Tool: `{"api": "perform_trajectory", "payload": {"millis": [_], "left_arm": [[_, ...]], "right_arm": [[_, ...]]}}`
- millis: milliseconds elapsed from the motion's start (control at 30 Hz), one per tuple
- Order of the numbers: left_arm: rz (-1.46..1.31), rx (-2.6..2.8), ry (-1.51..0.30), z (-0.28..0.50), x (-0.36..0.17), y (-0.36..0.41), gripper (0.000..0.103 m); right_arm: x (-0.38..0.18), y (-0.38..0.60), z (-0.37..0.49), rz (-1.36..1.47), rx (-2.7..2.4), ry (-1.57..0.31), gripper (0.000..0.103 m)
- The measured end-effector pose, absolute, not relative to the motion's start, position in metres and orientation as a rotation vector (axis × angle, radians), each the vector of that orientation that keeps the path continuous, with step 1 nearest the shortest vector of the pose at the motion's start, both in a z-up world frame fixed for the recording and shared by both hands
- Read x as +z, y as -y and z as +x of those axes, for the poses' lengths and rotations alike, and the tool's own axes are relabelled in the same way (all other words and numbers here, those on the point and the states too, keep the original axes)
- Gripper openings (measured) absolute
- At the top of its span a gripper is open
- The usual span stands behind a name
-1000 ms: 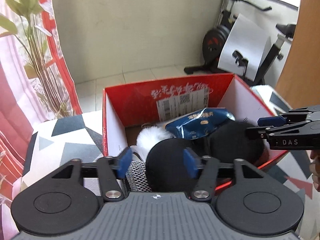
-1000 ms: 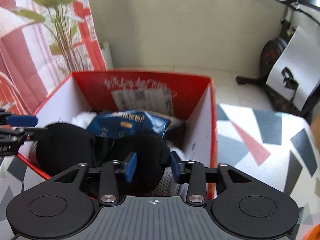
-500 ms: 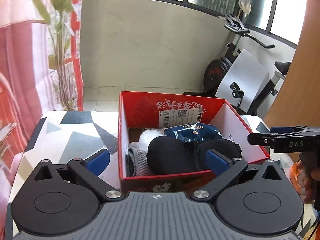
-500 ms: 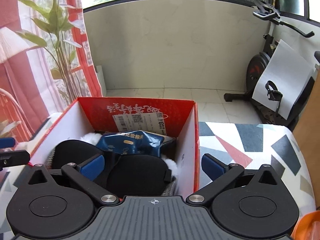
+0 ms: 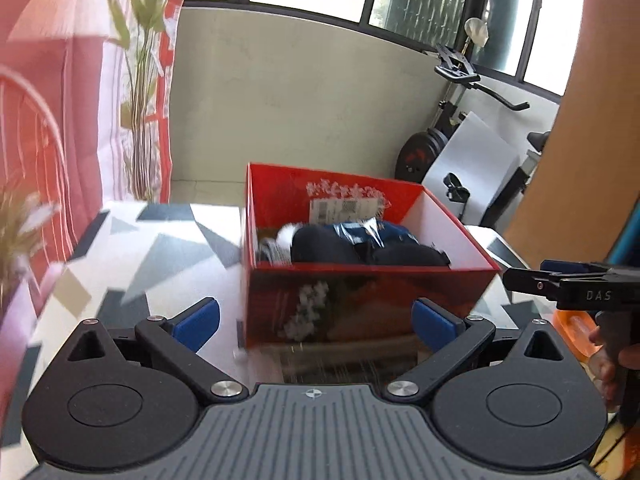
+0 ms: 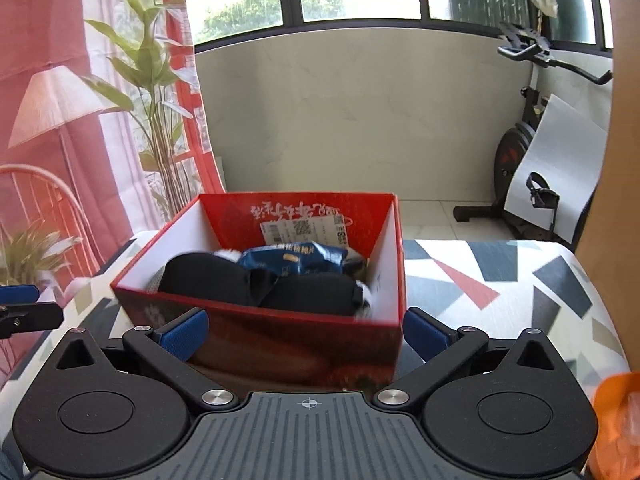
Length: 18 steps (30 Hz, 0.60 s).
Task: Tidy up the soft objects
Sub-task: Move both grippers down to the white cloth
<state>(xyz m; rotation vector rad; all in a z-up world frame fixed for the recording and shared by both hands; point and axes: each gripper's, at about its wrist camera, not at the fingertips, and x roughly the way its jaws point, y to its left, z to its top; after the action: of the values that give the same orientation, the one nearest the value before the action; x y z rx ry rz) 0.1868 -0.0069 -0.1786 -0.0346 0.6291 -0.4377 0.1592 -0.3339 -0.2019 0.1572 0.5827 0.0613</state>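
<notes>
A red cardboard box (image 5: pixel 360 304) (image 6: pixel 288 340) stands on the patterned table. Inside lie black soft earmuffs (image 5: pixel 324 246) (image 6: pixel 208 276), a blue packet (image 5: pixel 360 232) (image 6: pixel 296 258), white fluff and a grey knit piece. My left gripper (image 5: pixel 316 322) is open and empty, held back in front of the box. My right gripper (image 6: pixel 306 336) is open and empty, also in front of the box. The right gripper shows at the right edge of the left wrist view (image 5: pixel 560 284); the left gripper's tip shows at the left edge of the right wrist view (image 6: pixel 24 312).
The table has a geometric-print cloth (image 5: pixel 132 256) (image 6: pixel 500 280). An orange object (image 6: pixel 616 420) sits at the near right. An exercise bike (image 6: pixel 532 160), a tall plant (image 6: pixel 156 120) and a lamp (image 6: pixel 56 104) stand beyond the table.
Both grippers opened, let go of the black earmuffs in the box, and pulled back and up out of the box toward me.
</notes>
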Motion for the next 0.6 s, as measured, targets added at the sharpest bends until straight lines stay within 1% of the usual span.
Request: {"api": "perform_trajectory", "payload": {"millis": [167,467,500,600], "left_arm": [[-0.020,-0.411,-0.676,0.163,-0.201,-0.003,0.103],[-0.091,-0.364,-0.792,0.146,-0.246,-0.021,0.102],[-0.092,-0.360,-0.810,0.147,-0.250,-0.022,0.102],[-0.109,-0.335,-0.841,0.145,-0.259,-0.024,0.102]], "right_arm": [[-0.224,0.325,0.127,0.177,0.060,-0.578,0.103],[-0.279,0.303,0.081,0.165,0.050,-0.644,0.102],[-0.286,0.302,0.078,0.161,0.054,-0.658,0.102],[-0.299,0.302,0.072,0.163,0.052,-0.692,0.096]]}}
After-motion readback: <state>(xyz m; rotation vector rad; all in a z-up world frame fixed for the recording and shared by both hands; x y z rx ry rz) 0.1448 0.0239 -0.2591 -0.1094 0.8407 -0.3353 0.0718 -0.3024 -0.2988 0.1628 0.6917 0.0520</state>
